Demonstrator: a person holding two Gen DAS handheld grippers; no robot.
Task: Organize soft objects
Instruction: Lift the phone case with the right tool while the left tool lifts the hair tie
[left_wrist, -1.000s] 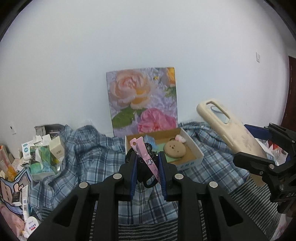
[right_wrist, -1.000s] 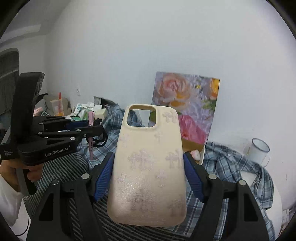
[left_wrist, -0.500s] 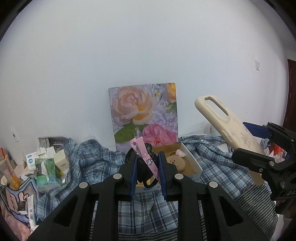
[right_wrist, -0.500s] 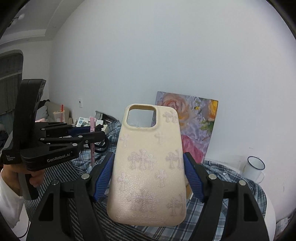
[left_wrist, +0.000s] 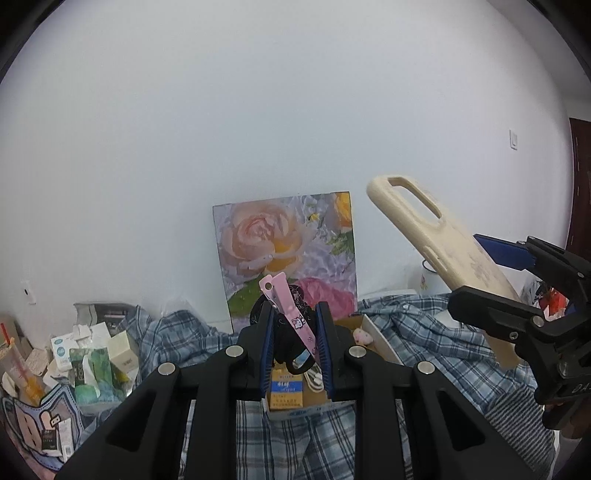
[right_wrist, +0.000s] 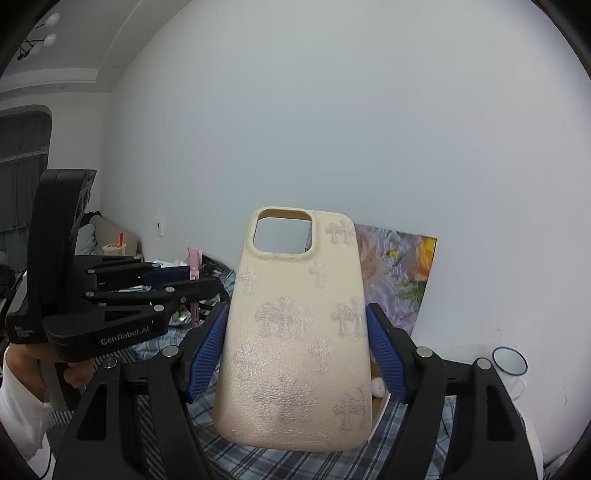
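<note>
- Left claw (left_wrist: 294, 345) is clamped on my pink clip (left_wrist: 289, 316) and a black tie, held up above the box (left_wrist: 373, 339)
- Right claw (right_wrist: 297, 363) is pinched on the sides of the case (right_wrist: 295, 332), upright in the air
- Box already has a plush or two in it; I judge both held things have yet to go in, so we're midway

Both grippers are built from matte black plastic arms studded with silver round screws and tipped with ribbed blue pads (right_wrist: 207, 350). White "GenRobot.AI" lettering is printed on the left gripper (right_wrist: 195, 280), seen at centre left of the right wrist view. Bare skin and a white sleeve (right_wrist: 18, 413) are visible at lower left.
</note>
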